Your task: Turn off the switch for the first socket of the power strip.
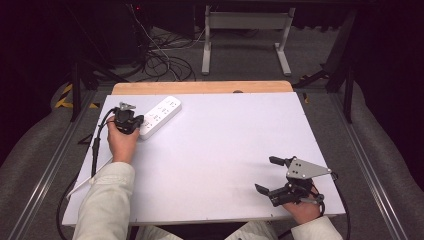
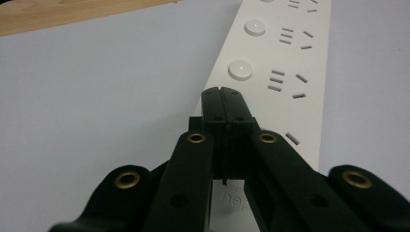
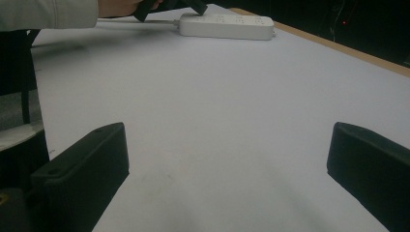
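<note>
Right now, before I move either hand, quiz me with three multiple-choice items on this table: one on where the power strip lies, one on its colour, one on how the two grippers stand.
1. Where does the power strip lie on the table?
A. far left part, near the wooden edge
B. near right corner
C. dead centre

2. What colour is the power strip?
A. black
B. white
C. orange

3. How do the grippers stand?
A. both open
B. left gripper shut over the strip, right gripper open over bare table
C. left open, right shut on the strip

Answers:
1 A: the high view shows it at the far left, by the wooden strip.
2 B: it shows white in all three views.
3 B: the left gripper view shows the jaws pressed together above the strip; the right gripper view shows the jaws wide apart.
</note>
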Tool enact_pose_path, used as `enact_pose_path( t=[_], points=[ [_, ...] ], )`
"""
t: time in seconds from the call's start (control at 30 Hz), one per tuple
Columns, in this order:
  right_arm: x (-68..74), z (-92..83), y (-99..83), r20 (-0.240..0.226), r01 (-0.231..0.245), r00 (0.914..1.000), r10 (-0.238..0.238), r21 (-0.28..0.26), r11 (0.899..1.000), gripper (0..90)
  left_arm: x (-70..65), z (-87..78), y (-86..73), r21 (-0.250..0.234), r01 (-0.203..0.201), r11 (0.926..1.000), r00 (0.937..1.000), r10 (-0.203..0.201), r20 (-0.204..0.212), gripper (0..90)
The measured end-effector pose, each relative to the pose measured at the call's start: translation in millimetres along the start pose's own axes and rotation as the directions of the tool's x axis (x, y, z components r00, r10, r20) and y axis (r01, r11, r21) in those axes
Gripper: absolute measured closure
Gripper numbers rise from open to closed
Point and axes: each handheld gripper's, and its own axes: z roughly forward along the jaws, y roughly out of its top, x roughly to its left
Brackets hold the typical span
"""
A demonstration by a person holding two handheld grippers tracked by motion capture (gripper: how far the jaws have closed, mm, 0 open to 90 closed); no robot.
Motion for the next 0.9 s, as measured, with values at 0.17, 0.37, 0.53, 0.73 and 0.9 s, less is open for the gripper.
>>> enact_pose_path(
  t=[0.17, 0.37, 0.53, 0.73, 0.9],
  points=[
    [0.1, -0.7, -0.1, 0.001, -0.002, 1.0000, 0.002, -0.001, 1.000, 1.6, -1.8, 0.0, -0.3, 0.003, -0.011, 0.9999, 0.9999, 0.011, -0.007, 90.0],
    [0.3, -0.7, 0.1, 0.001, 0.000, 1.0000, 0.000, 0.002, 1.000, 1.7, -6.0, 0.2, 0.8, 0.010, -0.026, 0.9996, 0.9988, 0.027, -0.041, 90.0],
    [0.4, -1.3, 0.2, 0.001, 0.000, 1.0000, 0.000, -0.001, 1.000, 1.7, -7.3, -0.5, 0.7, 0.017, -0.038, 0.9991, 0.9981, 0.039, -0.048, 90.0],
    [0.4, -1.0, 0.3, 0.001, -0.001, 1.0000, 0.001, 0.001, 1.000, 1.6, -7.3, -0.6, 0.8, 0.019, -0.043, 0.9989, 0.9979, 0.043, -0.048, 90.0],
    [0.4, -1.2, 0.3, 0.000, -0.002, 1.0000, 0.002, 0.000, 1.000, 1.7, -7.3, -0.3, 1.1, 0.019, -0.052, 0.9985, 0.9974, 0.053, -0.050, 90.0]
  ],
)
